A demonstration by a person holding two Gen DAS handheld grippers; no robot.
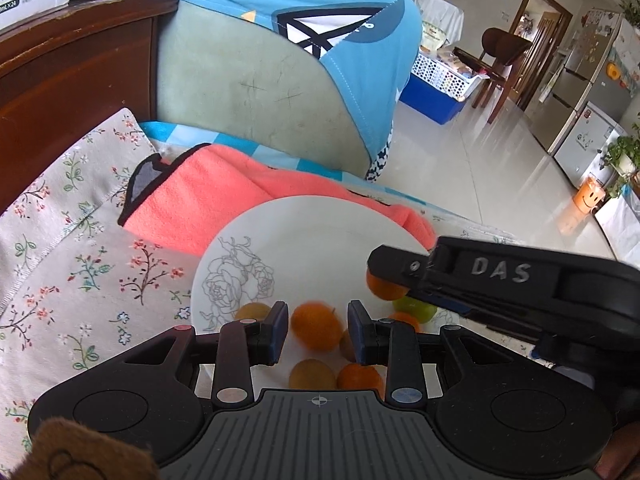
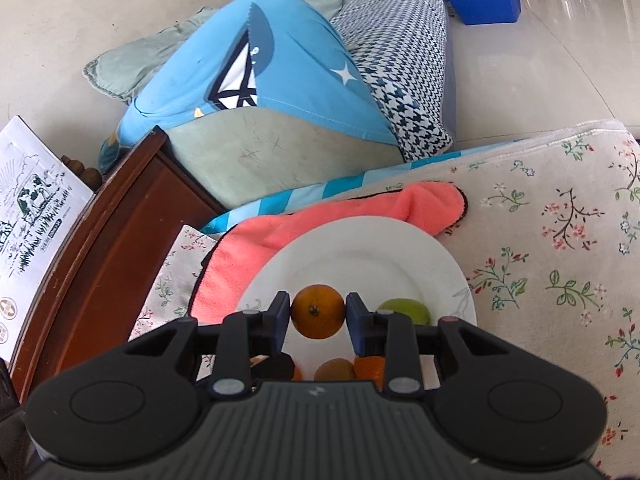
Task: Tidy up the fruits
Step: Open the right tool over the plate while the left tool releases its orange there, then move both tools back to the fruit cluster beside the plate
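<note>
Pinching an orange [image 2: 318,312], the right gripper [image 2: 318,314] (side reads "DAS") overhangs the plate [image 2: 360,256]

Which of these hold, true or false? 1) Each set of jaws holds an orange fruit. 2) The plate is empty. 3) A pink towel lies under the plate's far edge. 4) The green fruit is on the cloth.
1) True: left gripper and right gripper each clamp an orange fruit.
2) False: the plate holds several fruits.
3) True: pink towel.
4) False: the green fruit sits on the plate.
</note>
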